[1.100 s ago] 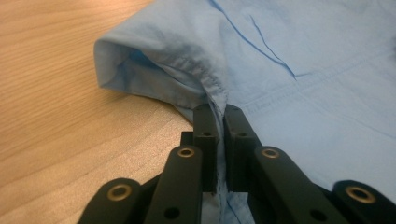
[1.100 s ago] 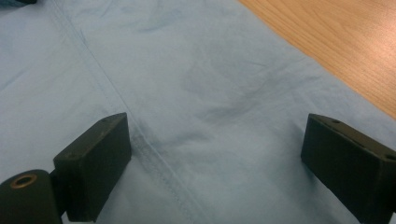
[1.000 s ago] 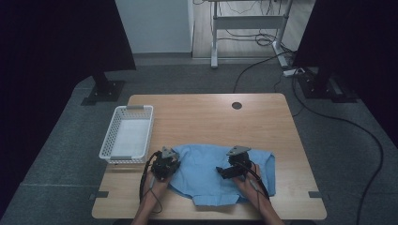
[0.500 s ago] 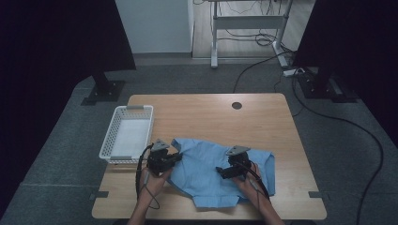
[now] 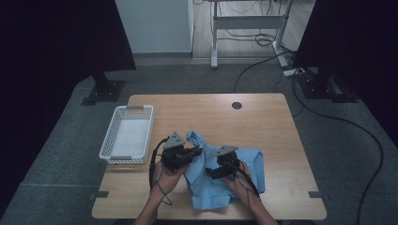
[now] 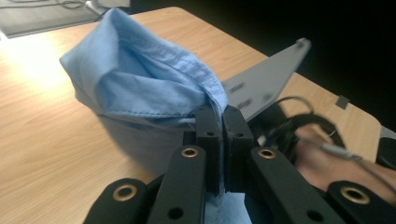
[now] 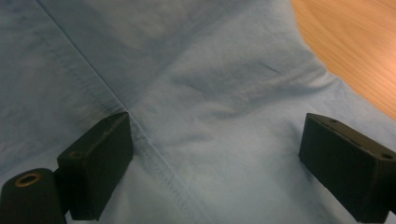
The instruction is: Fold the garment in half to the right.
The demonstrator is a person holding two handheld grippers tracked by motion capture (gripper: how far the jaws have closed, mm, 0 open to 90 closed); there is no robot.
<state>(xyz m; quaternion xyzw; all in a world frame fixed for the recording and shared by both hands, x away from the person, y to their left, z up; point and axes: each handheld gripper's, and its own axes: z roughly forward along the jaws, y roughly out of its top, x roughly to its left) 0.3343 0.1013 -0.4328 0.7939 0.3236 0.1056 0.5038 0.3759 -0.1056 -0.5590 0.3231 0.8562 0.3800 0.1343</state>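
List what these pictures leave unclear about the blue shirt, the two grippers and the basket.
- Blue shirt: in the high view the hands and grippers cover its middle, so its full shape stays hidden.
- Left gripper: shut on a shirt hem; which part of the garment cannot be told.
- Right gripper: jaws open over cloth; whether they touch it is unclear.
- White basket: too small in the high view to judge what lies inside.

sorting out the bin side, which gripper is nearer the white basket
Left. The left gripper hangs just right of the white basket, shut on a raised fold of the blue shirt. The right gripper is farther right, jaws open over the shirt.
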